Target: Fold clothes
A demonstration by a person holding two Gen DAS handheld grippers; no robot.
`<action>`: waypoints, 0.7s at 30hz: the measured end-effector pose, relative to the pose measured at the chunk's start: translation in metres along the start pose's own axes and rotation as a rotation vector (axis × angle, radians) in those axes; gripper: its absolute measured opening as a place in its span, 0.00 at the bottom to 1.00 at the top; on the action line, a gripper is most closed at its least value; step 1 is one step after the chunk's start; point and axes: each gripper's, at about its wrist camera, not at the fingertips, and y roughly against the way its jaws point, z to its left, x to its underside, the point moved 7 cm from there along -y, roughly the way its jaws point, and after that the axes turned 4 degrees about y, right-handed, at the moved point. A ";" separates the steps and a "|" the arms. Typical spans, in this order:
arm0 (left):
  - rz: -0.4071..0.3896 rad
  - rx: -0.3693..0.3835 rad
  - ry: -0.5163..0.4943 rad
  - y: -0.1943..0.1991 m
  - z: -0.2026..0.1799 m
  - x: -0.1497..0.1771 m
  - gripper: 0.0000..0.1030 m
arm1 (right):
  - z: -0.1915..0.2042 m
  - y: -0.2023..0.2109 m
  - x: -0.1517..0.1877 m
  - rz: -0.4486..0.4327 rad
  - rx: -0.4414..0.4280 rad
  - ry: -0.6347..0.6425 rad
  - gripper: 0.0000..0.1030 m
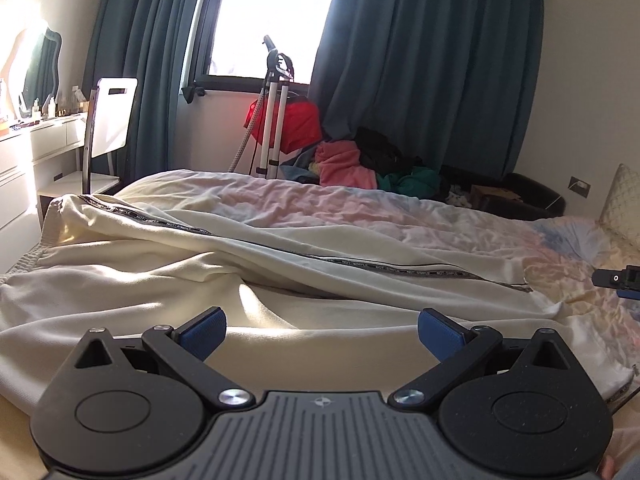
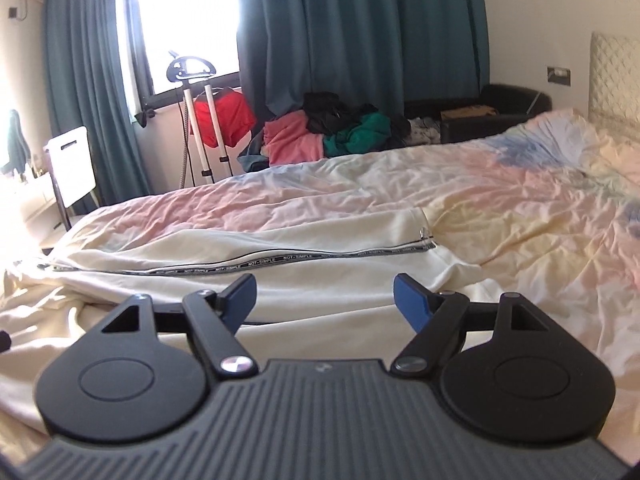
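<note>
Nearest in the left wrist view, the left gripper (image 1: 322, 330) stands with its blue pads wide apart and nothing between them, held just above the cream trousers (image 1: 224, 256). In the right wrist view the right gripper (image 2: 324, 300) is likewise spread wide and empty, above the trousers' leg end.

The trousers lie lengthwise on the bed (image 2: 500, 208), rumpled, one leg over the other. A black stripe (image 2: 280, 262) with white lettering runs along the upper leg to a small zip at the hem. Their elastic waist sits at the left edge in the left view, lit by sun. The bed's cover is pastel and creased.

Beyond the bed, a pile of clothes (image 2: 320, 130) in pink, black and green rests against teal curtains (image 2: 360, 32). Beside the pile stands a garment steamer (image 2: 198, 116) with a red cloth hung on it, below a bright window (image 1: 276, 16). A white chair (image 1: 110, 118) stands at the left.
</note>
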 end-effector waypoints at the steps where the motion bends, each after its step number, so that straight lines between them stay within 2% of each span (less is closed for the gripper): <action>1: 0.005 -0.008 0.002 -0.001 0.003 0.001 1.00 | 0.002 -0.002 0.000 0.002 0.000 0.017 0.75; 8: 0.078 -0.112 0.081 -0.014 0.041 0.008 1.00 | 0.005 -0.017 0.007 0.048 0.031 0.057 0.75; 11: 0.121 -0.163 0.135 -0.022 0.057 0.014 1.00 | 0.001 -0.018 0.009 0.062 0.035 0.038 0.75; 16: 0.171 -0.221 0.163 -0.027 0.078 0.021 1.00 | -0.004 -0.019 0.012 0.080 0.043 0.007 0.75; 21: 0.215 -0.221 0.228 -0.025 0.098 0.025 1.00 | -0.006 -0.020 0.014 0.092 0.031 -0.005 0.75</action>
